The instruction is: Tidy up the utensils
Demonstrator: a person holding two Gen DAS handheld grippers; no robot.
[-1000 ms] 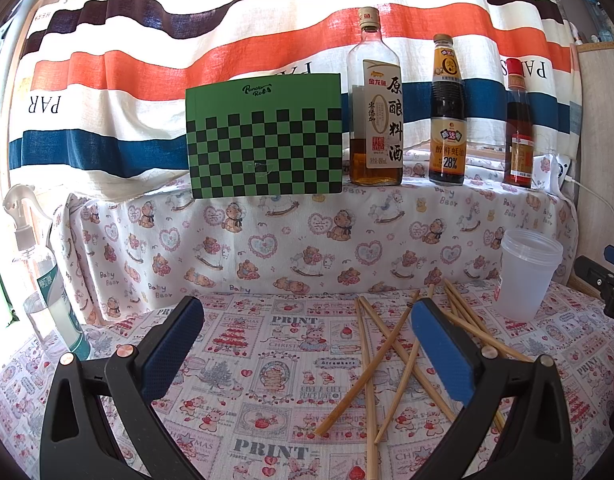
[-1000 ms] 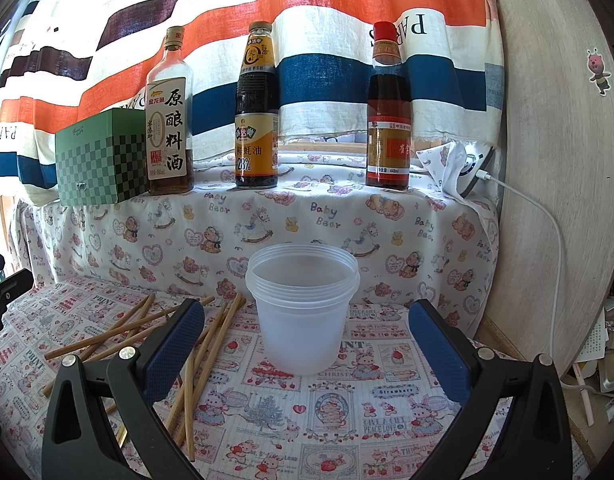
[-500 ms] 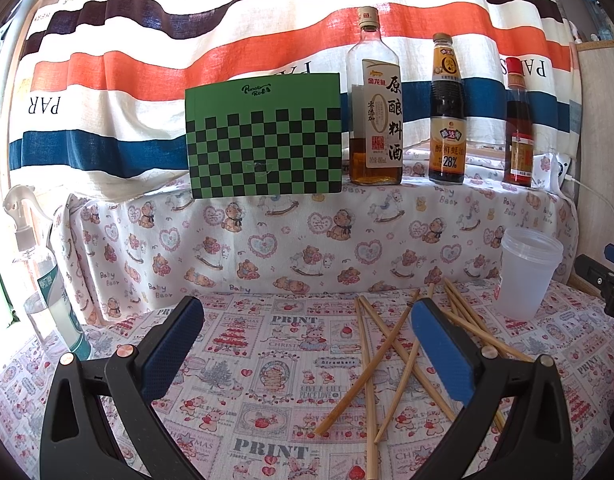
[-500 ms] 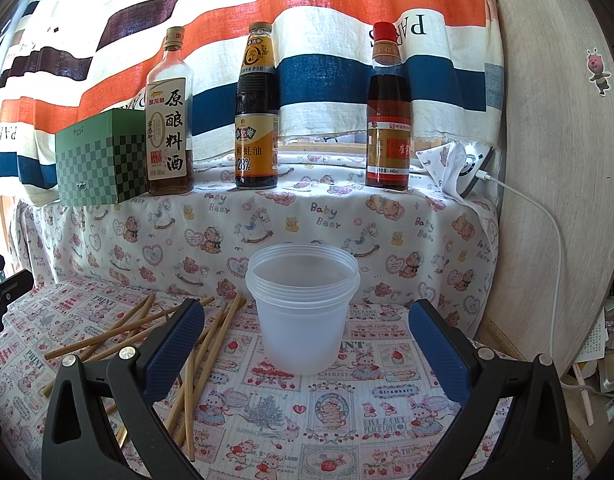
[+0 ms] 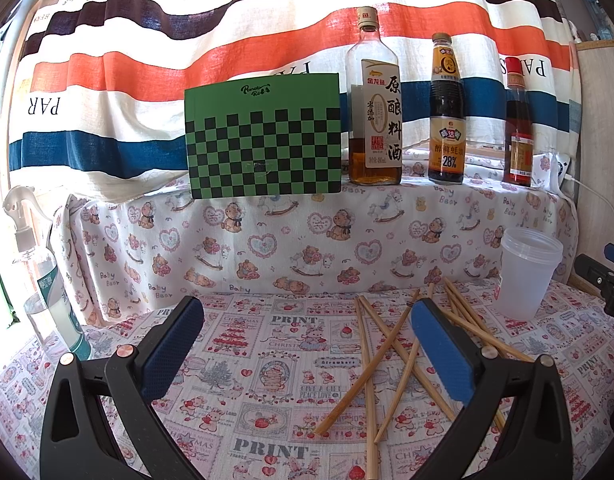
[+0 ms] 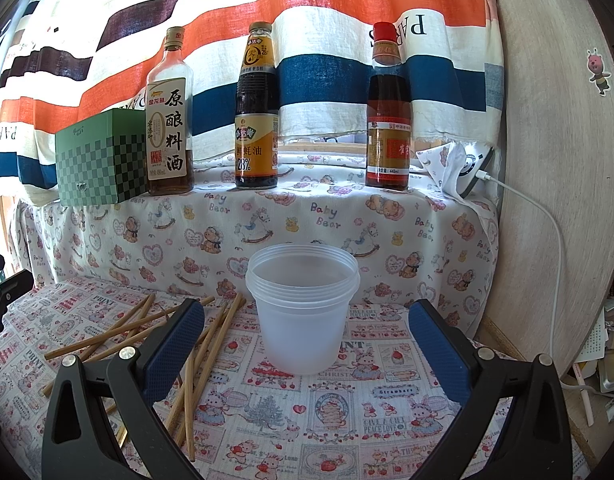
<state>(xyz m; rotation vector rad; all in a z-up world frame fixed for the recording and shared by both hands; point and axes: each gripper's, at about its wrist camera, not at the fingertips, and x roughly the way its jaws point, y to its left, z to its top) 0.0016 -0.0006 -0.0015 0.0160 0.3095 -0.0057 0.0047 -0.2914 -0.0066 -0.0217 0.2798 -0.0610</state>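
Observation:
Several bamboo chopsticks (image 5: 391, 354) lie scattered and crossed on the printed tablecloth, also showing in the right wrist view (image 6: 127, 328). A clear plastic cup (image 6: 303, 308) stands upright and empty to their right, also visible in the left wrist view (image 5: 527, 274). My left gripper (image 5: 307, 344) is open and empty, low over the cloth, with the chopsticks by its right finger. My right gripper (image 6: 307, 350) is open and empty, facing the cup, which stands just beyond its fingers.
A raised ledge at the back carries a green checkered box (image 5: 263, 136) and three sauce bottles (image 6: 257, 108). A spray bottle (image 5: 39, 280) stands at the far left. A wooden board (image 6: 559, 160) and white cable (image 6: 555, 240) lie to the right.

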